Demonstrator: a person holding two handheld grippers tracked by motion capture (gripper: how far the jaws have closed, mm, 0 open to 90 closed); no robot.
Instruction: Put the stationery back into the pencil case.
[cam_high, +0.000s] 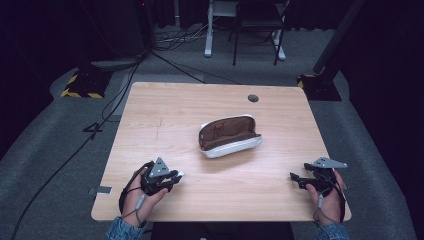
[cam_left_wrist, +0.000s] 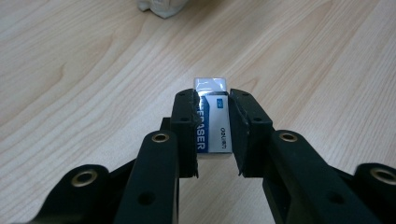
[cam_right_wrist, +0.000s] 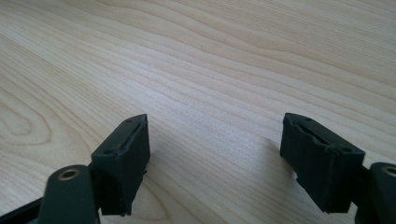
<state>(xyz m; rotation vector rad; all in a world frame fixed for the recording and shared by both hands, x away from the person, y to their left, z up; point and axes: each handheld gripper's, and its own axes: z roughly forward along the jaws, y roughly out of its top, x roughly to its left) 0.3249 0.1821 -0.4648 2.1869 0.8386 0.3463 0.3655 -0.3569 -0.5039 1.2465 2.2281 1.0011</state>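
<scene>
A white eraser (cam_left_wrist: 213, 116) with a blue and white printed sleeve sits between the jaws of my left gripper (cam_left_wrist: 213, 100), which is shut on it just above the wooden table (cam_left_wrist: 93, 70). From above, that left gripper (cam_high: 176, 176) is near the table's front left, with the eraser (cam_high: 179, 174) a small pale tip at its end. An open pencil case (cam_high: 228, 135), white outside and brown inside, lies at the table's middle. My right gripper (cam_right_wrist: 215, 135) stands open over bare wood, nothing between its jaws. In the high view the right gripper (cam_high: 296, 177) is at the front right.
The table (cam_high: 210, 107) has a round cable hole (cam_high: 253, 98) at its back right. A corner of the pencil case (cam_left_wrist: 161, 7) shows at the top of the left gripper view. Beyond the table stand chair and desk legs (cam_high: 245, 35) on grey carpet with cables.
</scene>
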